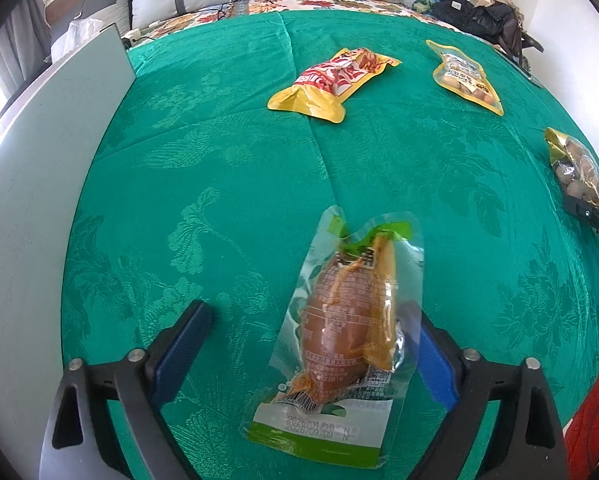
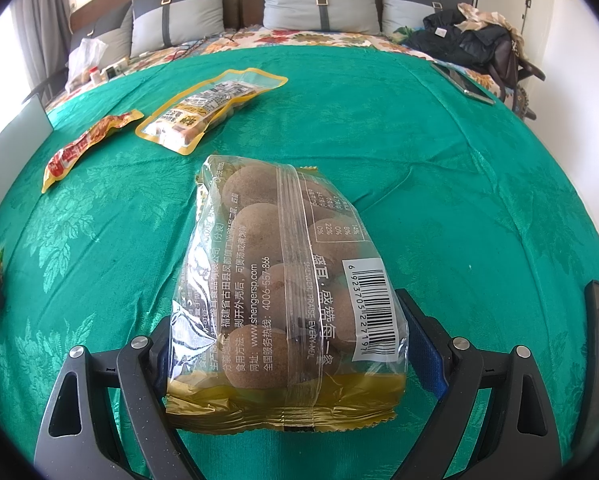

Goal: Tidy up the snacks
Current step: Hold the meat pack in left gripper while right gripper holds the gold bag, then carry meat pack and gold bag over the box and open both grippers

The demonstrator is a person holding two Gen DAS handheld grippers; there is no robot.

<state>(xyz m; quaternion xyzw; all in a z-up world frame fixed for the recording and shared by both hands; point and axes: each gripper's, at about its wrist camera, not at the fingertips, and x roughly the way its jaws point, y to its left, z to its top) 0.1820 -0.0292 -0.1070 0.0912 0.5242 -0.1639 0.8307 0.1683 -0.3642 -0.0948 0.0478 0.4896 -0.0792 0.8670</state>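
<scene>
Left gripper [image 1: 307, 344]: jaws spread around the clear sausage pouch [image 1: 339, 332]. Right pad touches its edge, left pad is well clear, so no pinch yet. The pouch lies flat on the green tablecloth [image 1: 219, 160].

Right gripper [image 2: 287, 344]: clamped on the bag of brown round snacks [image 2: 283, 300], both pads against its sides.

Further out, the red-and-yellow packet [image 1: 333, 80] and the yellow-edged pouch [image 1: 465, 76] lie loose at the far side, near each other but apart.

My read: early stage. Nothing looks grouped yet, and I see no bin or tray. All four packs are left to place.
</scene>
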